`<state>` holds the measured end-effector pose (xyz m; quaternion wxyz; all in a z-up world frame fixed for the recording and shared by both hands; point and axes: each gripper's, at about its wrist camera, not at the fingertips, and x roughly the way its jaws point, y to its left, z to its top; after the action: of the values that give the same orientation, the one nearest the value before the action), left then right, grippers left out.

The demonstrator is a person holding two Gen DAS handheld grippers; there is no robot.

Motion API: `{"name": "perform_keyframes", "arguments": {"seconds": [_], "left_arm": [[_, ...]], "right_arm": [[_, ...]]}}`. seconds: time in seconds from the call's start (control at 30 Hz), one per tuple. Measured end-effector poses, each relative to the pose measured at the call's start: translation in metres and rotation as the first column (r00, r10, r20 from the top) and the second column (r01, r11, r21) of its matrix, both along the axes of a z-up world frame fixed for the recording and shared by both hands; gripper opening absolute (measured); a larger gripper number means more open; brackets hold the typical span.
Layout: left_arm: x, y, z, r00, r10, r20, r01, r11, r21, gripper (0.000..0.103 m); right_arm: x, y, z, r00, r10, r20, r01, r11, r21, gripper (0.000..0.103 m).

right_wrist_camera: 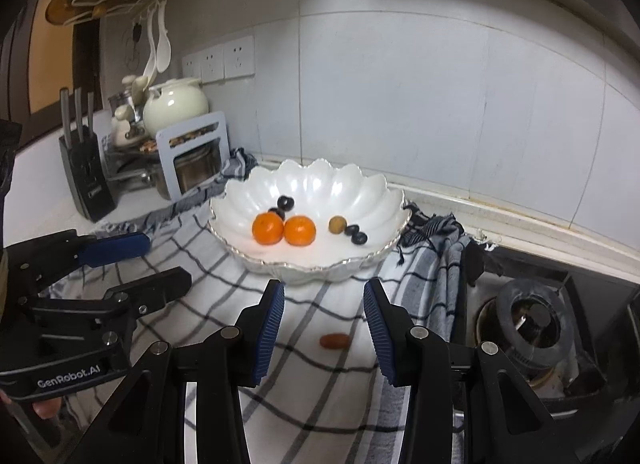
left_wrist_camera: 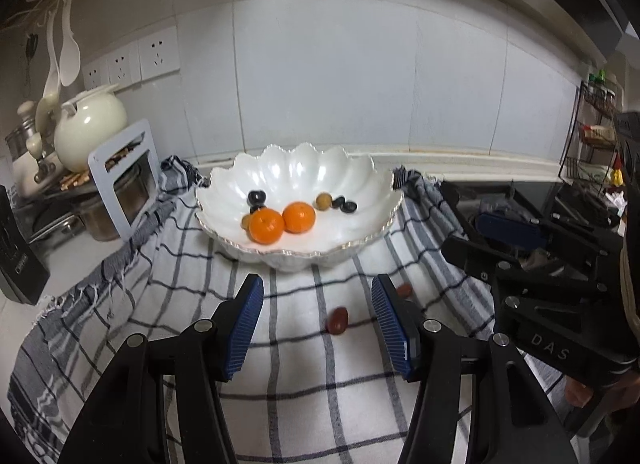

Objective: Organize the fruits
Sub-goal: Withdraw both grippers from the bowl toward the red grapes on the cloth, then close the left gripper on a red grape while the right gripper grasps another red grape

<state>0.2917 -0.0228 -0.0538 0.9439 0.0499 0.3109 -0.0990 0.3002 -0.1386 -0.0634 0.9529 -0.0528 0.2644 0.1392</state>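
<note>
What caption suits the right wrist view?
Open right gripper above a red date on checked cloth, facing a scalloped bowl of fruit.

2 oranges (left_wrist_camera: 266, 226), 4 dark fruits (left_wrist_camera: 256, 197), maybe 2 longans (left_wrist_camera: 324, 200), 2 red dates (left_wrist_camera: 338, 320), 1 bowl (left_wrist_camera: 224, 184).

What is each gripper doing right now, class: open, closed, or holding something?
Left gripper: open, holding nothing.
Right gripper: open, holding nothing.

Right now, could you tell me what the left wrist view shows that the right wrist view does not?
Only the left wrist view shows two red dates on the checked cloth and a spice rack. Only the right wrist view shows the knife block and stove burner. Both show the white scalloped bowl holding two oranges.
</note>
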Motion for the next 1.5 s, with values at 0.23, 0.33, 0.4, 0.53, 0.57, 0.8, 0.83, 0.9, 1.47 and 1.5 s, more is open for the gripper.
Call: {"name": "perform_keyframes", "arguments": {"seconds": [0.23,0.33,0.4,0.53,0.57,0.8,0.83,0.9,1.47,1.5], "left_arm": [[0.0,-0.002,-0.018,1.0,-0.009,0.001,0.009,0.999,0.053,0.056],[0.003,-0.002,-0.025,1.0,-0.02,-0.019,0.021,0.999,0.044,0.056],[0.007,-0.003,-0.031,0.999,-0.029,-0.037,0.03,0.999,0.038,0.056],[0.013,-0.006,-0.041,0.997,-0.047,-0.056,0.049,0.998,0.039,0.055],[0.015,-0.006,-0.042,0.997,-0.05,-0.058,0.052,0.998,0.039,0.054],[0.028,-0.01,-0.055,0.993,-0.069,-0.095,0.071,0.997,0.015,0.046],[0.031,-0.011,-0.057,0.992,-0.072,-0.101,0.073,0.997,0.01,0.046],[0.035,-0.012,-0.061,0.991,-0.071,-0.113,0.072,0.997,0.006,0.044],[0.061,-0.017,-0.089,0.975,-0.084,-0.205,0.081,0.996,-0.022,0.03],[0.061,-0.017,-0.09,0.975,-0.084,-0.208,0.08,0.996,-0.026,0.03]], "right_arm": [[0.004,0.008,-0.022,1.0,0.009,-0.029,-0.01,0.998,-0.056,0.043],[0.008,0.01,-0.03,0.999,0.009,-0.045,-0.012,0.998,-0.068,0.043],[0.01,0.01,-0.034,0.998,0.006,-0.057,-0.01,0.997,-0.072,0.043],[0.018,0.009,-0.043,0.996,0.004,-0.088,-0.01,0.997,-0.077,0.043],[0.02,0.01,-0.044,0.996,0.004,-0.094,-0.011,0.997,-0.079,0.043],[0.034,0.012,-0.056,0.99,-0.007,-0.141,-0.004,0.997,-0.077,0.043],[0.036,0.011,-0.057,0.989,-0.008,-0.145,-0.003,0.997,-0.075,0.043],[0.039,0.011,-0.06,0.987,-0.01,-0.159,-0.001,0.997,-0.072,0.042],[0.07,0.011,-0.087,0.965,-0.024,-0.263,0.006,0.998,-0.068,0.037],[0.071,0.011,-0.088,0.964,-0.025,-0.266,0.007,0.998,-0.069,0.037]]}}
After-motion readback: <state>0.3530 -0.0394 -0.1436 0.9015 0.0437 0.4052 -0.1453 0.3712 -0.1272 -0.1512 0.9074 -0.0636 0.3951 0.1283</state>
